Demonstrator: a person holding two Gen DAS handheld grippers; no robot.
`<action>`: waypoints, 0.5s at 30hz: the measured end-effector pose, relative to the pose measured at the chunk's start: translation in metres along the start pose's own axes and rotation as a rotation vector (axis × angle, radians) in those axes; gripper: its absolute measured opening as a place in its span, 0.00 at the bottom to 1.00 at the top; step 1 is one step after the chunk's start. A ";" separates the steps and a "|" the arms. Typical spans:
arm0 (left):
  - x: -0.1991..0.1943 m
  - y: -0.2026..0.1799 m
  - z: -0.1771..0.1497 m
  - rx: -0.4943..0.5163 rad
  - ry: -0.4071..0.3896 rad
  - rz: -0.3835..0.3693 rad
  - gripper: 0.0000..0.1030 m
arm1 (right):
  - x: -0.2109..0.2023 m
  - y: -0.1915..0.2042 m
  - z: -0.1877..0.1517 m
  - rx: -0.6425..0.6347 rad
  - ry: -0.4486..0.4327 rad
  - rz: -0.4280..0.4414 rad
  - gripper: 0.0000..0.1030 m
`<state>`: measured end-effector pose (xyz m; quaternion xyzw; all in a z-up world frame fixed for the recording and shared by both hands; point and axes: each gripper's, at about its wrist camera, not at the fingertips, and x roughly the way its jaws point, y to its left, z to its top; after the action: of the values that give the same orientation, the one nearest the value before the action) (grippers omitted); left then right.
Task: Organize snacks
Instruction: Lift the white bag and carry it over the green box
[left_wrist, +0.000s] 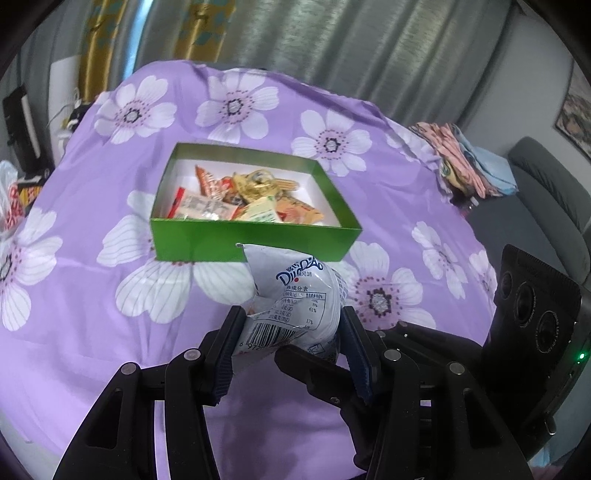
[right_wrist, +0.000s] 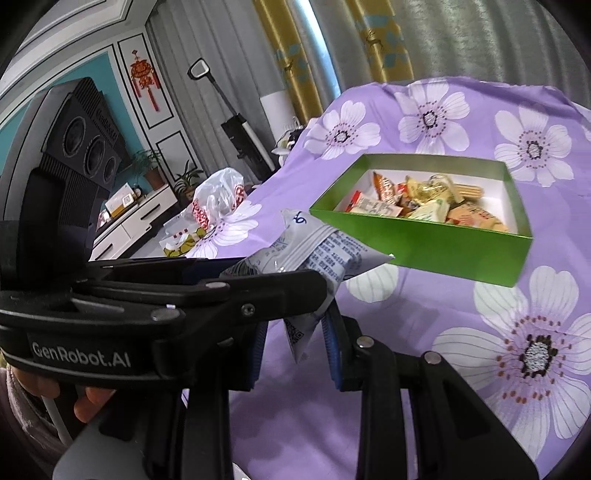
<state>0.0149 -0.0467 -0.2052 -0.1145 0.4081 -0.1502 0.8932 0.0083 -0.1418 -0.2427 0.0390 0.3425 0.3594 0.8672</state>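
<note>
A white and blue snack packet (left_wrist: 295, 295) hangs in the air just in front of a green box (left_wrist: 255, 243). My left gripper (left_wrist: 291, 314) is shut on the packet's barcode end. The right gripper's black finger (left_wrist: 306, 363) reaches in under that end. In the right wrist view the left gripper (right_wrist: 284, 275) comes in from the left, clamped on the packet (right_wrist: 325, 254). My right gripper (right_wrist: 295, 332) is closed around the packet's lower corner, its blue pads on either side. The green box (right_wrist: 424, 243) holds several wrapped snacks (right_wrist: 417, 203).
A purple cloth with white flowers (left_wrist: 92, 221) covers the table. A crumpled plastic bag with red print (right_wrist: 218, 206) lies at its left edge. Folded clothes (left_wrist: 465, 162) sit at the far right, beside a grey sofa (left_wrist: 546, 199). A white cabinet (right_wrist: 136, 218) stands beyond the table.
</note>
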 end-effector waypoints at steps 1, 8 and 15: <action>0.000 -0.003 0.001 0.009 -0.001 0.001 0.51 | -0.002 -0.001 0.000 0.001 -0.005 -0.002 0.28; 0.004 -0.021 0.014 0.057 -0.007 0.000 0.51 | -0.018 -0.012 0.004 0.009 -0.049 -0.019 0.28; 0.007 -0.037 0.032 0.106 -0.030 -0.008 0.51 | -0.026 -0.024 0.017 0.008 -0.093 -0.037 0.28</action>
<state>0.0373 -0.0809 -0.1776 -0.0709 0.3856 -0.1735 0.9034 0.0197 -0.1736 -0.2225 0.0528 0.3041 0.3399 0.8884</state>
